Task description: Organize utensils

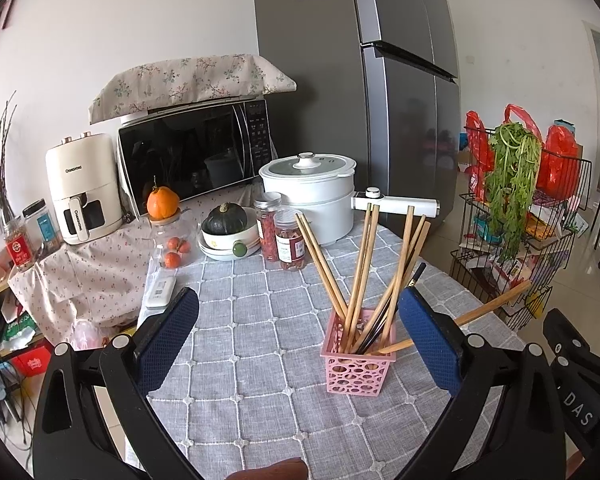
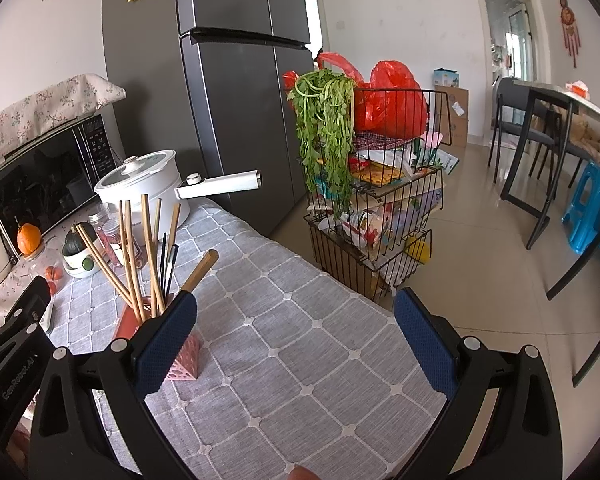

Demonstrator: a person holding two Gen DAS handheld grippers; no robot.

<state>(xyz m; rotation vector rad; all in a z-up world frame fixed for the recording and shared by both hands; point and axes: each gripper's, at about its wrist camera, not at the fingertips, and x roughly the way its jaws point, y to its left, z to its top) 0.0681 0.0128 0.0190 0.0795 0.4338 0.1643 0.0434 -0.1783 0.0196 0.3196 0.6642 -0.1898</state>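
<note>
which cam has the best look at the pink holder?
Left wrist. The pink holder sits whole and unblocked between the fingers, perforated front and chopsticks all visible. In the right wrist view it sits mostly behind the left finger pad; only a corner shows.

A home kitchen and dining corner: a tall grey fridge [image 1: 400, 92], a microwave [image 1: 192, 156] under a floral cloth, an air fryer [image 1: 82, 188], an electric pot [image 1: 312, 196], a checked-cloth table [image 1: 268, 320], and a wire rack [image 2: 380, 200] with greens and groceries on the tiled floor.
</note>
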